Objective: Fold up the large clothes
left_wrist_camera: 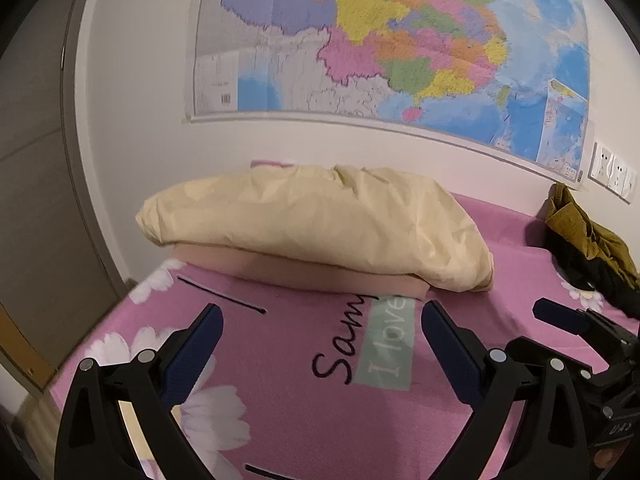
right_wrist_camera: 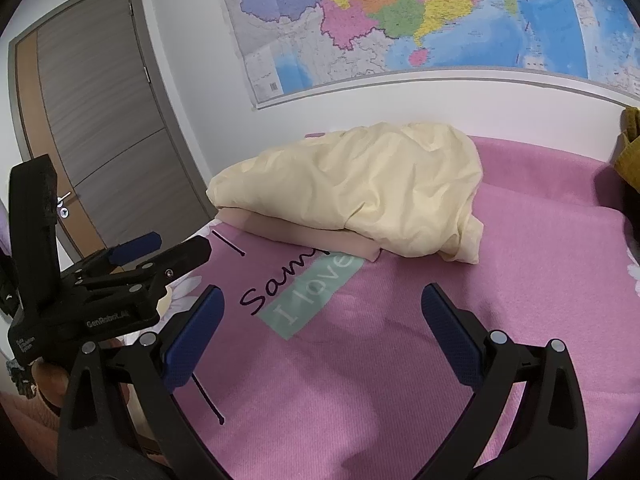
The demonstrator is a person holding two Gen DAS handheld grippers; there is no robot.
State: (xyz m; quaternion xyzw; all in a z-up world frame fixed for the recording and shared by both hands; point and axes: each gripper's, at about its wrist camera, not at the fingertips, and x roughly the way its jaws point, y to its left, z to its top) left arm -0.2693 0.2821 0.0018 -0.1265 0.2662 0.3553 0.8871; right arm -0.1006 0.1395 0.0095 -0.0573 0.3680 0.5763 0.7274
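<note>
A cream-yellow cloth bundle [left_wrist_camera: 320, 224] [right_wrist_camera: 360, 192] lies on a folded beige piece [left_wrist_camera: 304, 272] [right_wrist_camera: 304, 236] at the back of a pink bed sheet [left_wrist_camera: 304, 408] [right_wrist_camera: 400, 360]. At the far right a crumpled mustard garment [left_wrist_camera: 576, 220] [right_wrist_camera: 630, 152] rests on a dark garment [left_wrist_camera: 600, 276]. My left gripper [left_wrist_camera: 320, 312] [right_wrist_camera: 176, 246] hovers open over the sheet's "I love" print, holding nothing. Beside it my right gripper [right_wrist_camera: 322, 292] is open and empty too; its blue finger pad [left_wrist_camera: 558, 314] shows at the edge of the left wrist view.
A big coloured map [left_wrist_camera: 400, 40] hangs on the white wall behind the bed. A grey-brown door [right_wrist_camera: 100, 132] stands left of the bed, past the sheet's left edge. Wall sockets [left_wrist_camera: 612, 172] sit at the right. The sheet carries daisy prints and black lettering.
</note>
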